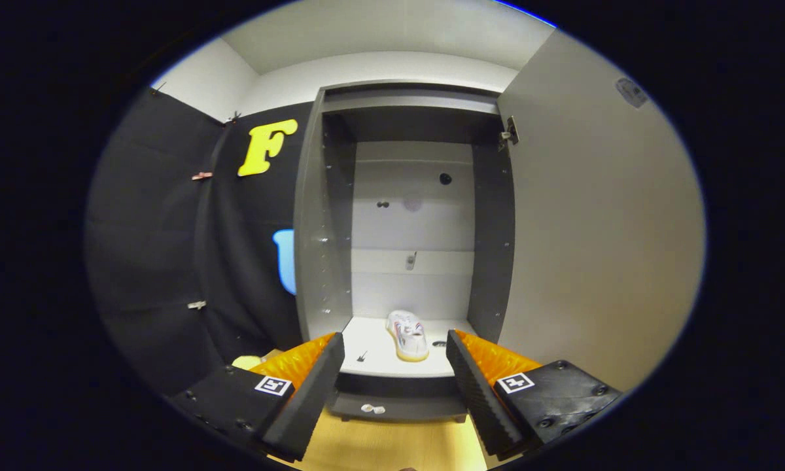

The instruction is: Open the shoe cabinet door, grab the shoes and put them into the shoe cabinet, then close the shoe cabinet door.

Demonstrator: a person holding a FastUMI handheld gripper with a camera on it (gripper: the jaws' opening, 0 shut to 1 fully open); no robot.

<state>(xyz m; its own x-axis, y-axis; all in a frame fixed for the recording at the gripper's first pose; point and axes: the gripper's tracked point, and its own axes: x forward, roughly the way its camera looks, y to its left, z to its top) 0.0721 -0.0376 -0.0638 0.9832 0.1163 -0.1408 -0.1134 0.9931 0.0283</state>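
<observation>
Tongs nearest, spread wide, nothing between the fingers; they hang over pale wood floor just short of the cabinet.

Cabinet stands open. Door is swung out to the right, its hinge showing at the top corner. Interior is one tall bay, no shelves fitted, light back panel.

One shoe lies on the cabinet bottom, beyond the fingertips and roughly midway between them, lengthwise front to back. A small dark bit lies on the cabinet bottom to its left; cannot tell what it is. Two small pale bits sit on the floor at the cabinet's foot.

Judgement: door-opening is done and a shoe is already stowed. With the tongs empty, the step in hand is either fetching another shoe, if one remains, or closing up. Closing calls for swinging right to the door's free edge and pushing it round to the frame.
</observation>
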